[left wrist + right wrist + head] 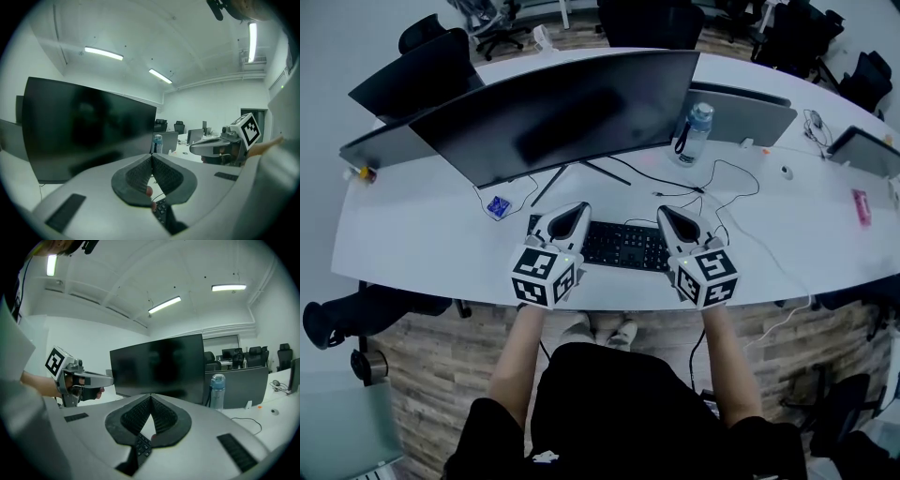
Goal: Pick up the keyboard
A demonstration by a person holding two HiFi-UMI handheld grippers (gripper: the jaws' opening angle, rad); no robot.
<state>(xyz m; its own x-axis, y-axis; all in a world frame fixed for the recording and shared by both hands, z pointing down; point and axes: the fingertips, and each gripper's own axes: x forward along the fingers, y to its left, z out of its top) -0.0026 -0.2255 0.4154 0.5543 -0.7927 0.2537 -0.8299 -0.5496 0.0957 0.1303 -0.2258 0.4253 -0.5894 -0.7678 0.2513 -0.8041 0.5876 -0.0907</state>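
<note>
We see the keyboard (623, 246) flat on the white table (422, 234), keys up, close to the near edge and right in front of the person. Its long axis runs left-right, approx. parallel to that edge, w/ one long side toward the person and the other toward the monitor (567, 112).

Left gripper (574, 214) sits over the keyboard's left end and hides it. Right gripper (670, 217) sits over the right end. Both point away from the person, tips angled a bit inward.

In the left gripper view the jaws of the left gripper (152, 157) meet at the tips, w/ nothing clamped between them. Keys (161, 211) show through the gap beneath.

Same in the right gripper view: the right gripper (151, 397) has its jaws together at the tips and holds nothing, w/ keys (142, 445) seen below. We can't tell if either gripper touches the keyboard.

A bottle (694, 131) stands right of the monitor, well behind the keyboard.
</note>
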